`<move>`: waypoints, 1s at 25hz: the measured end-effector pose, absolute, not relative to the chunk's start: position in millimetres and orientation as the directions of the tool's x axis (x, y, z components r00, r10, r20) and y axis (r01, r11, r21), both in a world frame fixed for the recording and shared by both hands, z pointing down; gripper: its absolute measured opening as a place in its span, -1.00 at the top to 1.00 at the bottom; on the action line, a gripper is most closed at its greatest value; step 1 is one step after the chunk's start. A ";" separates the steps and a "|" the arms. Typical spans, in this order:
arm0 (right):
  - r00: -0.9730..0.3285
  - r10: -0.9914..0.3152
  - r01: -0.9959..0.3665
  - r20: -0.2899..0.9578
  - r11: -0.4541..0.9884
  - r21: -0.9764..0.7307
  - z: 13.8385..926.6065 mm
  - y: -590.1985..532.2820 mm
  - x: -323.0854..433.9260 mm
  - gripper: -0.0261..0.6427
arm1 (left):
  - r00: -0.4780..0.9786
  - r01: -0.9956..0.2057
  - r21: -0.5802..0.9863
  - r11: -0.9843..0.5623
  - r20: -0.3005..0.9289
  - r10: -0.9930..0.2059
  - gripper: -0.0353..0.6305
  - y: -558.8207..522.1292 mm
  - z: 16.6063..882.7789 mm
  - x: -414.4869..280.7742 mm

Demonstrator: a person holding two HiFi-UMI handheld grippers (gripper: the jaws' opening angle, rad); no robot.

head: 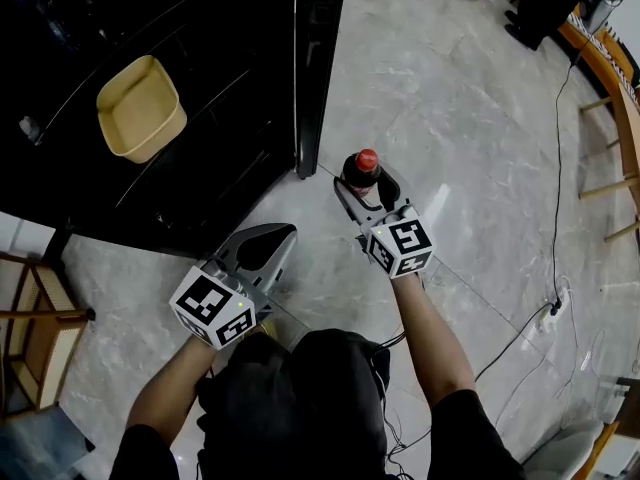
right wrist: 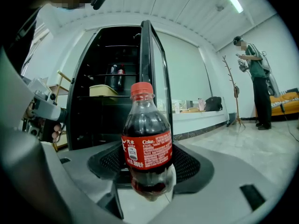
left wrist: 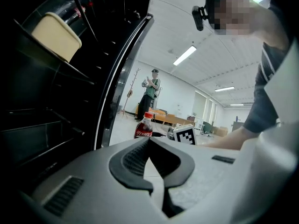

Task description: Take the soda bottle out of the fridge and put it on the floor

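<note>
Floor: grey marble-look tile in front of the open fridge.
Left gripper: jaws together, nothing between them; tips point at the fridge's lower edge.
Right gripper: jaws closed on the soda bottle, outside the fridge, near its door.
Soda bottle: upright, red cap up; lower body pinched between both pads, label above them.
Beige tub: on a fridge shelf.
</note>
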State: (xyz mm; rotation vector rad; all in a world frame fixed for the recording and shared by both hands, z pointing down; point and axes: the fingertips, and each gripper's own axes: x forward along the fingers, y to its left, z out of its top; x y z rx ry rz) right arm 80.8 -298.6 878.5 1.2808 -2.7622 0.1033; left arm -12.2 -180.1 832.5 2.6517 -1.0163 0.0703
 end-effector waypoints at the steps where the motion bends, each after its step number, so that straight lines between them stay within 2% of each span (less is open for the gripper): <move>1: -0.635 -0.764 -0.771 0.117 0.637 -0.028 887.6 -297.6 84.9 -0.04 | 0.755 -0.655 0.247 -0.714 0.159 -0.637 0.88 -178.3 837.1 -10.8; 19: -0.548 -0.806 -0.834 0.223 0.546 -0.078 1060.8 -273.8 112.3 -0.04 | 0.847 -0.532 0.292 -0.795 0.172 -0.504 0.88 -141.6 928.7 14.1; 25: -0.525 -0.814 -0.849 0.248 0.521 -0.086 1097.2 -269.1 120.7 -0.04 | 0.839 -0.544 0.301 -0.783 0.200 -0.506 0.88 -143.5 955.3 12.4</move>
